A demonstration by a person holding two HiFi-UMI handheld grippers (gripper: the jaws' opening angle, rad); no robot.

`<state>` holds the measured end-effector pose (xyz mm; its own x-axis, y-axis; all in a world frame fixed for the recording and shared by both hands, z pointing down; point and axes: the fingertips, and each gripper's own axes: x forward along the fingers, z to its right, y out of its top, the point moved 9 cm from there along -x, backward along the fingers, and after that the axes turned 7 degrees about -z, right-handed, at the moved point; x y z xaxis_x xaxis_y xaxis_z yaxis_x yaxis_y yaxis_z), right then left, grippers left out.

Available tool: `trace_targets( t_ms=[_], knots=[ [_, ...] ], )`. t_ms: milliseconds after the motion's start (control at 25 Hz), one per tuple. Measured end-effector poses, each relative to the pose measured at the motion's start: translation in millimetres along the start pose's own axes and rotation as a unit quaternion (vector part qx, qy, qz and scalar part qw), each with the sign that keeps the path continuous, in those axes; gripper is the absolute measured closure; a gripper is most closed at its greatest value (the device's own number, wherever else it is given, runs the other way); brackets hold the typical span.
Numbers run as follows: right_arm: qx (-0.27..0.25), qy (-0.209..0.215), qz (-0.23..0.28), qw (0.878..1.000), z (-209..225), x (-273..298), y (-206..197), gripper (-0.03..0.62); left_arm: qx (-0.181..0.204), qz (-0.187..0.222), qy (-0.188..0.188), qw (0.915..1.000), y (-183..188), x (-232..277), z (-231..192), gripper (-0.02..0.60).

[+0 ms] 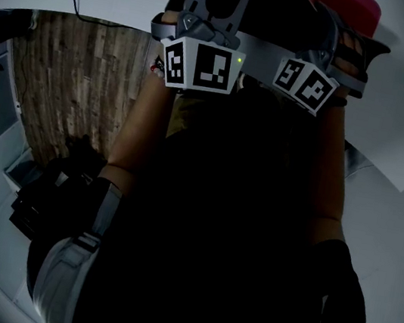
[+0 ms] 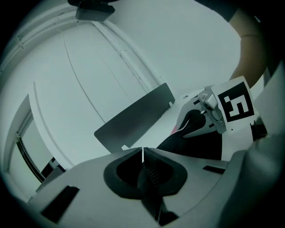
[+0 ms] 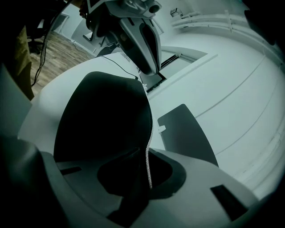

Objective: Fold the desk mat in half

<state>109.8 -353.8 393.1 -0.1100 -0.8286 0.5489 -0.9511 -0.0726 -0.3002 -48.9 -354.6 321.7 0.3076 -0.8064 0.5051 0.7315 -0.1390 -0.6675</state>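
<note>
1. Left gripper view: the left claw (image 2: 142, 156) has its jaws drawn together on an edge of the mat (image 2: 191, 142). Only a thin pale line shows between the tips.
2. In the same view, the black mat runs from these jaws up to the right claw (image 2: 180, 129). The right claw stands just beside the left one, on its right.
3. Right gripper view: the right claw's jaws stand narrow, clamped on the mat's white-stitched edge. The stitching runs straight down between the jaws.
4. Left of those jaws, the mat rises as a bulging black sheet, lifted off the surface (image 3: 40, 111). The surface's edge toward the wood floor (image 3: 58, 49) shows past it.
5. A grey panel (image 2: 133, 118) lies flat on the surface beyond both claws, apart from the mat.
6. Head view: both claws sit side by side at the top. The mat hangs below them as a dark sheet that fills the middle of the picture.
7. In the head view, the white surface shows at the right. The wood floor lies past its left edge.
</note>
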Motion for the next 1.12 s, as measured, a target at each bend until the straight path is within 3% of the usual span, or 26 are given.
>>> trace_targets(
  t_ms=[360, 720, 1120],
  knots=[
    [-0.010, -0.014, -0.031, 0.999, -3, 17, -5, 0.528, 0.005, 0.003, -0.012, 0.9999, -4, 8, 0, 0.561],
    [-0.023, 0.000, -0.060, 0.998, 4, 36, -10, 0.508, 0.001, 0.010, -0.033, 0.9994, 5, 30, -8, 0.561],
    [0.000, -0.003, -0.089, 0.996, 4, 20, -23, 0.507, 0.014, 0.015, -0.050, 0.9985, 9, 18, 3, 0.561]
  ],
)
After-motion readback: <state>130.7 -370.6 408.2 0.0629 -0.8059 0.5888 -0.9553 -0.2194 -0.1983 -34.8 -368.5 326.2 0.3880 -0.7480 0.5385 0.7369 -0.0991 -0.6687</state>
